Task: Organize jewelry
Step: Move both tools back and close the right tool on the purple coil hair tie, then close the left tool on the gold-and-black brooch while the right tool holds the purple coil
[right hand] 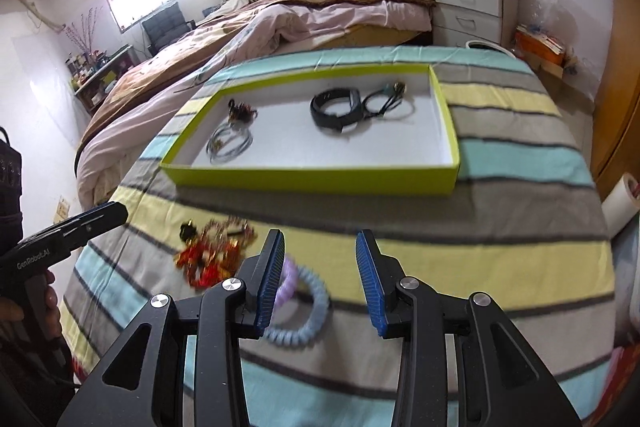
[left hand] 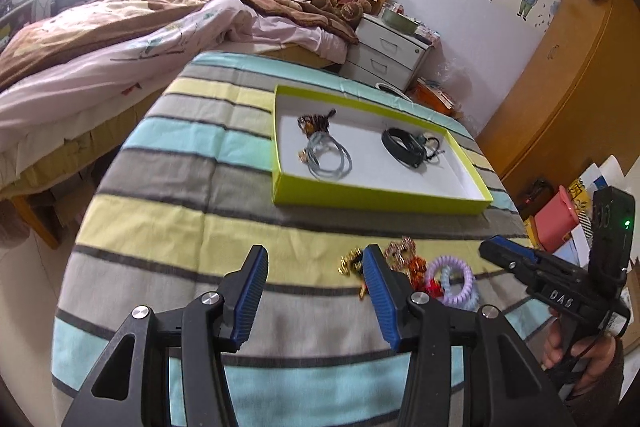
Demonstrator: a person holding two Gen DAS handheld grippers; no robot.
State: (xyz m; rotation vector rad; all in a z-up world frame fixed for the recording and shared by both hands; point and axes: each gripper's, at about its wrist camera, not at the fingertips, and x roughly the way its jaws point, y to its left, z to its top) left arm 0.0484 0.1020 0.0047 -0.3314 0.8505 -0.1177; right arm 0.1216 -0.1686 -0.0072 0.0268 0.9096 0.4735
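A lime-green tray (left hand: 372, 197) (right hand: 320, 183) lies on the striped cloth. It holds a grey cord loop (left hand: 330, 157) (right hand: 230, 145), a dark beaded piece (left hand: 314, 123) (right hand: 242, 113), a black band (left hand: 402, 145) (right hand: 336, 109) and a thin black cord (right hand: 386, 103). On the cloth nearer me lie a heap of red and gold jewelry (left hand: 400, 263) (right hand: 212, 253) and a lilac and blue spiral band (left hand: 456, 281) (right hand: 304, 307). My left gripper (left hand: 316, 291) is open and empty, just left of the heap. My right gripper (right hand: 320, 277) is open and empty above the spiral band.
The striped cloth (left hand: 200, 187) (right hand: 500, 227) covers a raised surface with drop-offs on all sides. A bed (left hand: 120, 39) lies beyond on the left, a white drawer unit (left hand: 388, 55) (right hand: 472, 11) behind, and a wooden wardrobe (left hand: 568, 75) on the right.
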